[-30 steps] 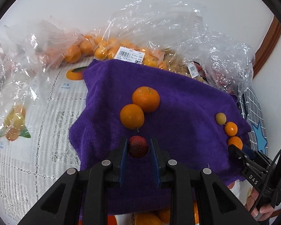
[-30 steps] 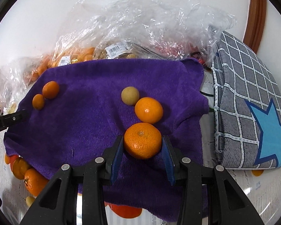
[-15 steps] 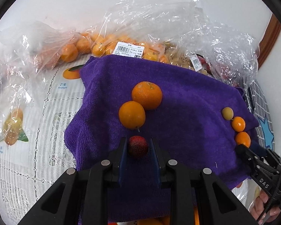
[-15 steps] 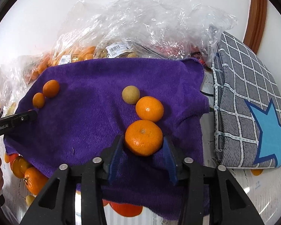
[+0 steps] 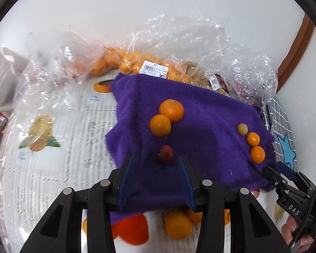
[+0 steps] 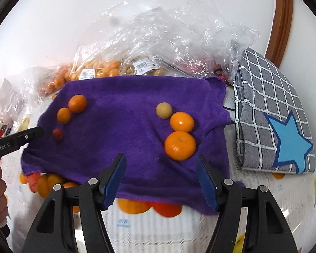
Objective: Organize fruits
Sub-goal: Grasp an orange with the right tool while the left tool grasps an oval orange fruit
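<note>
Now both tools are seen with their jaws apart and nothing held, each set having just been opening. The left tool (image 5: 155, 164) is held just short of a small red berry (image 5: 165, 157), which lies free on the purple towel (image 5: 210, 147) near its front edge, beyond the blue fingertips. Two oranges (image 5: 166, 117) are set touching each other just behind the berry, toward the towel's middle. The right tool (image 6: 160, 164) is spread wider; a large orange (image 6: 180, 145) rests on the towel beyond its fingertips, toward the right one, untouched by either pad. A smaller orange (image 6: 181, 121) and a pale yellow-brown fruit (image 6: 163, 110) are lined up behind it, touching in a row near the towel's right edge. Clear plastic bags of fruit (image 6: 158, 48) are piled along the counter's back edge. A grey checked cloth with a blue star (image 6: 271, 122) is laid to the right of the towel.
</note>
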